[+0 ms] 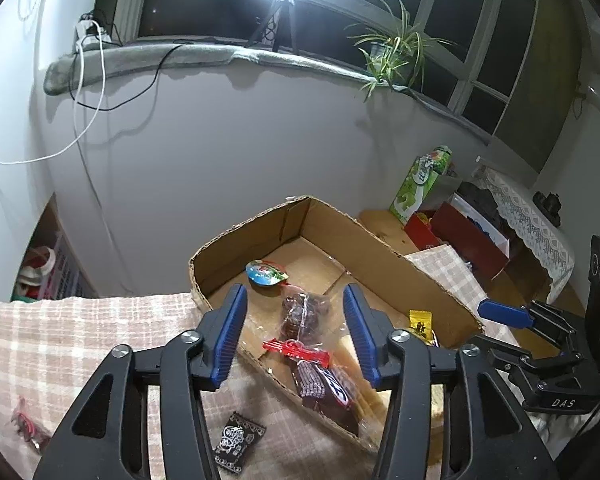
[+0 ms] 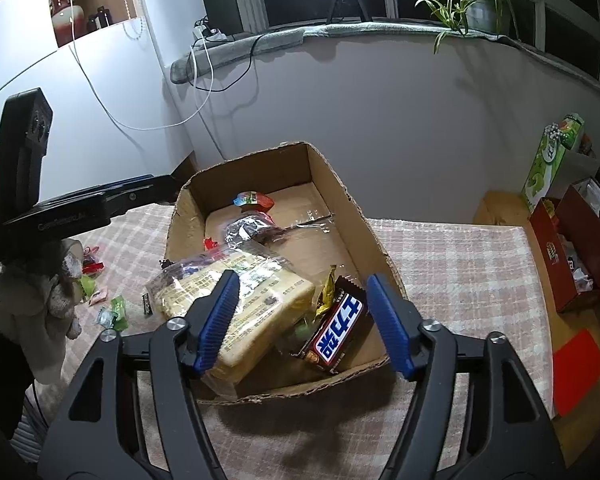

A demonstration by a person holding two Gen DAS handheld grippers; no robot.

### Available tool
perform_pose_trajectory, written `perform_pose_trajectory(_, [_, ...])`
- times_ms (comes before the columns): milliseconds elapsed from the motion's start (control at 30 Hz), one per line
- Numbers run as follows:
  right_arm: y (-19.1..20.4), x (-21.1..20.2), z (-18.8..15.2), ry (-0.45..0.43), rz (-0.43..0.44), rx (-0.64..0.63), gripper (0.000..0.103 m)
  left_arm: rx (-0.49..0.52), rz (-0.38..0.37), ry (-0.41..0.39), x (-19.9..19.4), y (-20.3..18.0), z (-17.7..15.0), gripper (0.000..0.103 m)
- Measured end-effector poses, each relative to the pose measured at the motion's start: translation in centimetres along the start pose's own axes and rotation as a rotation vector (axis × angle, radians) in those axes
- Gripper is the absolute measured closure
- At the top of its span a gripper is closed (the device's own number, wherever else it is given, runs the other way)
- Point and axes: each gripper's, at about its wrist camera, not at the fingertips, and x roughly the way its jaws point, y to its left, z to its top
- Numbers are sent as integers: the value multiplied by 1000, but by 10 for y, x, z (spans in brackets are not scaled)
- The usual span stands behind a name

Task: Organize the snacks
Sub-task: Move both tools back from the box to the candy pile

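An open cardboard box (image 1: 384, 264) stands on a checked tablecloth with snacks in it. My left gripper (image 1: 295, 289) hangs open above its near side. Below the gap lie a clear bag of dark snacks (image 1: 304, 314) with a red clip (image 1: 296, 351) and a Snickers bar (image 1: 326, 386). A jelly cup (image 1: 266, 274) lies farther back and a yellow packet (image 1: 420, 326) to the right. My right gripper (image 2: 303, 278) is open over the box (image 2: 260, 172), above a wrapped yellow cake pack (image 2: 252, 308) and the Snickers bar (image 2: 336, 332). Neither gripper holds anything.
A black packet (image 1: 238, 442) and several loose candies (image 2: 110, 312) lie on the cloth left of the box. A plush toy (image 2: 40, 300) sits at the left edge. A green carton (image 1: 420, 184) and red boxes (image 1: 464, 236) stand beyond the table at right.
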Motion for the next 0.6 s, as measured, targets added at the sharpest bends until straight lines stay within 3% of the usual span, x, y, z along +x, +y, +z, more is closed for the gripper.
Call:
perform_pose_trajectory(233, [16,-11,-2,-11,10,-14,30,12,7,-18,-17,-3,-5,43])
perform_pose_trajectory(600, [59,-24,-9,-12,66,-73,22,-19,28,-53,-63,18,-22,43])
